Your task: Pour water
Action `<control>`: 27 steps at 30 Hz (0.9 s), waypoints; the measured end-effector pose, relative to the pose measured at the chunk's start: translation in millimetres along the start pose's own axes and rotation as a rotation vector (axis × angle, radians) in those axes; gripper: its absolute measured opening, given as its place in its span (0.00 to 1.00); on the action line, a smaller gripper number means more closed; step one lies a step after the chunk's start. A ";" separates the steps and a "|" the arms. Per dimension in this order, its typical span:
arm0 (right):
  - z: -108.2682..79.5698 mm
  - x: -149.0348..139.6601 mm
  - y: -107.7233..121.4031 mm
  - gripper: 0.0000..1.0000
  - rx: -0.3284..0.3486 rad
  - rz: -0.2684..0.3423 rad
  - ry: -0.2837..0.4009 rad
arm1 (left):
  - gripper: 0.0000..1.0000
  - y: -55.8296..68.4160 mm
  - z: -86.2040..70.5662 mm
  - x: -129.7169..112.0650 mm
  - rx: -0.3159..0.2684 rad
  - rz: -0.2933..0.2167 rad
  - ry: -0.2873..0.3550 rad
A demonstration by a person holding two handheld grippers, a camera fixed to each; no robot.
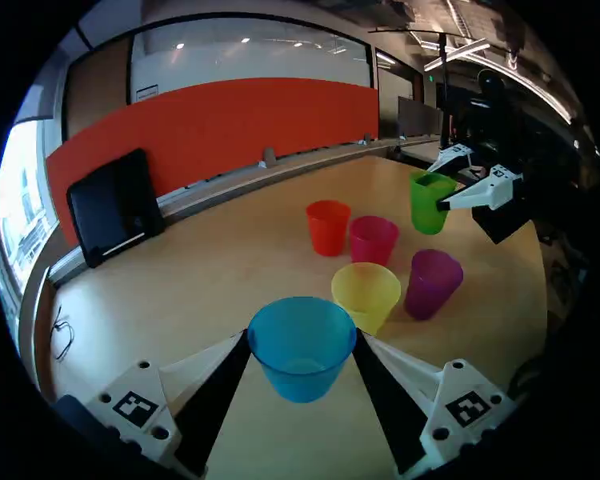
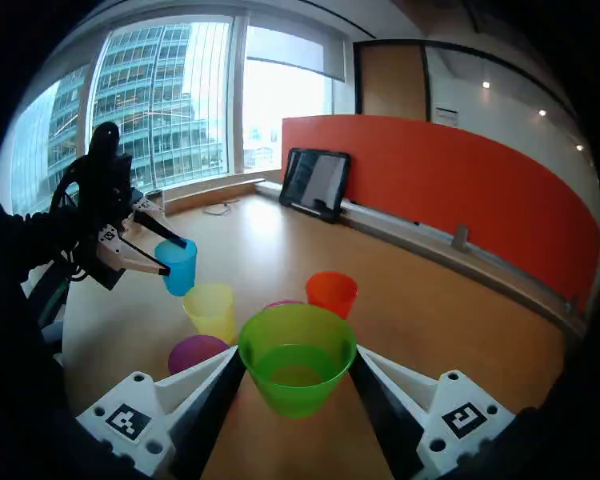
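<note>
My left fingers (image 1: 220,392) clamp the translucent blue plastic cup (image 1: 302,348), my right fingers (image 2: 216,408) the translucent green plastic cup (image 2: 297,360) — both held above the pale wooden bench (image 1: 220,272). Tipping off-line would spill water over it. Between us stand an orange plastic cup (image 1: 328,227), a yellow one (image 1: 366,296), a pink one (image 1: 373,240) and a purple one (image 1: 432,282) — easily knocked.

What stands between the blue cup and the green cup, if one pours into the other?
Four stand on the table between them: the yellow cup, purple cup, pink cup and orange cup. To meet, the blue cup and green cup would probably pass above these.
</note>
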State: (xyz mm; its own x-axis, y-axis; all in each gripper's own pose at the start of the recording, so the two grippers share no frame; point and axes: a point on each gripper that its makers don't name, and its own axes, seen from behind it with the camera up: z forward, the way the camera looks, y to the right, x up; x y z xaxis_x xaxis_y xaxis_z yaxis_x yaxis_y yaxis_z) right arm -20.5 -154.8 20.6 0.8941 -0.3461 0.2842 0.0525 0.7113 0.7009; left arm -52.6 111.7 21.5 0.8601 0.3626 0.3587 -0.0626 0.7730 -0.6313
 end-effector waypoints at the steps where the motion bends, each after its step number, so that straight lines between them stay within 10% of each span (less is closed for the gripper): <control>1: 1.4 -2.8 1.0 0.91 -0.001 0.002 -0.007 | 0.90 0.6 0.5 -2.3 -0.003 0.003 -0.006; 27: 11.9 -37.9 4.8 0.91 -0.007 0.014 -0.082 | 0.90 7.8 11.9 -30.3 -0.024 0.014 -0.059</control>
State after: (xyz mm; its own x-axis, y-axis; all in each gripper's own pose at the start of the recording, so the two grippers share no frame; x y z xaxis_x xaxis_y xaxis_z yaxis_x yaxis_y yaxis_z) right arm -59.4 -145.5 20.9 0.8556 -0.3842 0.3469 0.0431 0.7207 0.6919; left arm -85.2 112.9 13.8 0.8280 0.4037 0.3892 -0.0614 0.7551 -0.6527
